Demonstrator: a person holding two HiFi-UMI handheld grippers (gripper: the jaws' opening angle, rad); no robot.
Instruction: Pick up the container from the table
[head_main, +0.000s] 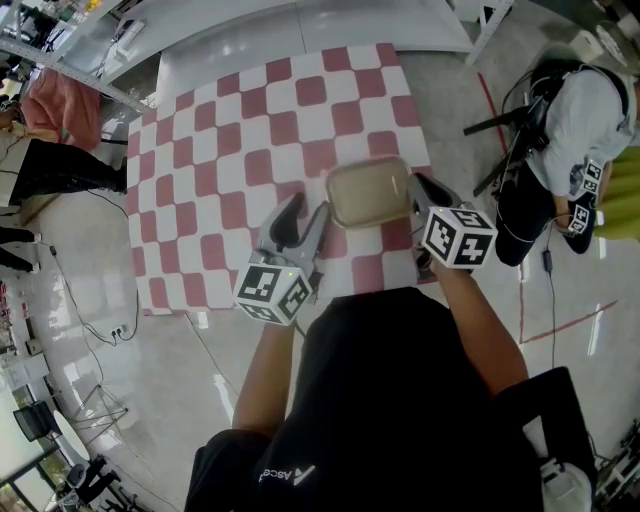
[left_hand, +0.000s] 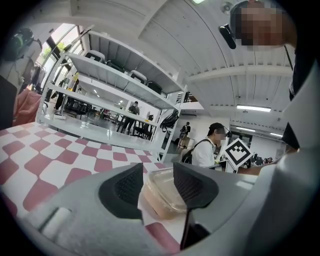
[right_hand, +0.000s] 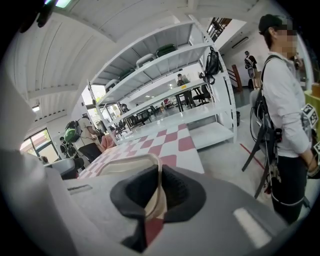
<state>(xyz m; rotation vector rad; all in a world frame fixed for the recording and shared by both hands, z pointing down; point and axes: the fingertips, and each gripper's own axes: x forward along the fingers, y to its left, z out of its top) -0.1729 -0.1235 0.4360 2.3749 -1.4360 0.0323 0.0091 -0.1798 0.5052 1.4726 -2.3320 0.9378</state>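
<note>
checkered table | one container | left gripper jaws spread | right gripper jaws pinching container rim

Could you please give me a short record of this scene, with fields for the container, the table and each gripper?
container: translucent beige rectangular plastic container, apparently sitting on the table near its front edge
table: red-and-white checked tabletop
left gripper: jaws apart, the container's end between them, no squeeze visible
right gripper: jaws closed on the container's rim
task status: container gripped on one side, apparently not yet lifted
</note>
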